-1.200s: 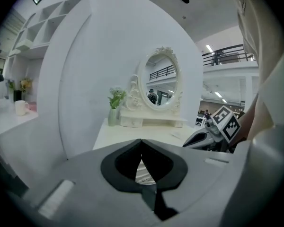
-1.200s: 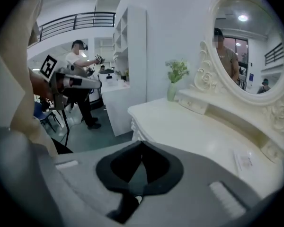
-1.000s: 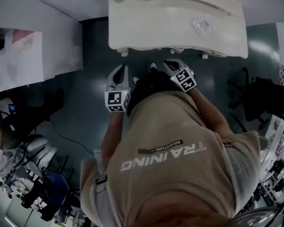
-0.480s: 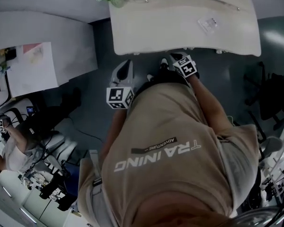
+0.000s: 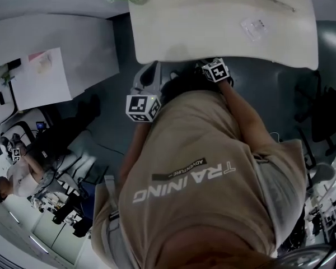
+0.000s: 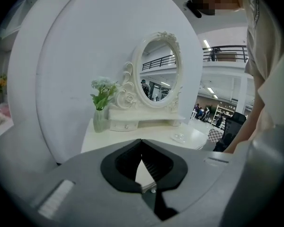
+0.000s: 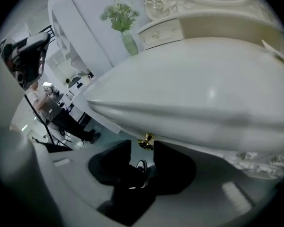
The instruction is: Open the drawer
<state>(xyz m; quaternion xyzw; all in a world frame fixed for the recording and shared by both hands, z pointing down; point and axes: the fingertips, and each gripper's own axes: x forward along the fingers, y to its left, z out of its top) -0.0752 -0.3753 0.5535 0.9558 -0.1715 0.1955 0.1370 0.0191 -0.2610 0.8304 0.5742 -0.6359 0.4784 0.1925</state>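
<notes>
The white dressing table [image 5: 224, 24] fills the top of the head view. Under its curved front edge [image 7: 189, 122] hangs a small gold drawer knob [image 7: 146, 140]. My right gripper [image 7: 142, 146] points down at that edge. Its jaws are opening, and the knob sits just at the gap between their tips with neither pad pressing on it. In the head view only its marker cube [image 5: 215, 70] shows clearly at the table's front edge. My left gripper [image 6: 142, 143] is shut on nothing. It is held level to the left of the right one [image 5: 151, 72], short of the table.
On the tabletop stand an oval mirror [image 6: 157, 70] on a base with small drawers [image 7: 163, 32], a vase of flowers [image 6: 100, 108] and a clear dish [image 5: 255, 27]. A white desk with papers [image 5: 45, 77] is at the left. A seated person [image 5: 14, 175] and chairs are behind.
Both grippers have moved toward the dressing table. The right one has dropped and rolled to the table's front edge; the left one has come forward beside it.
</notes>
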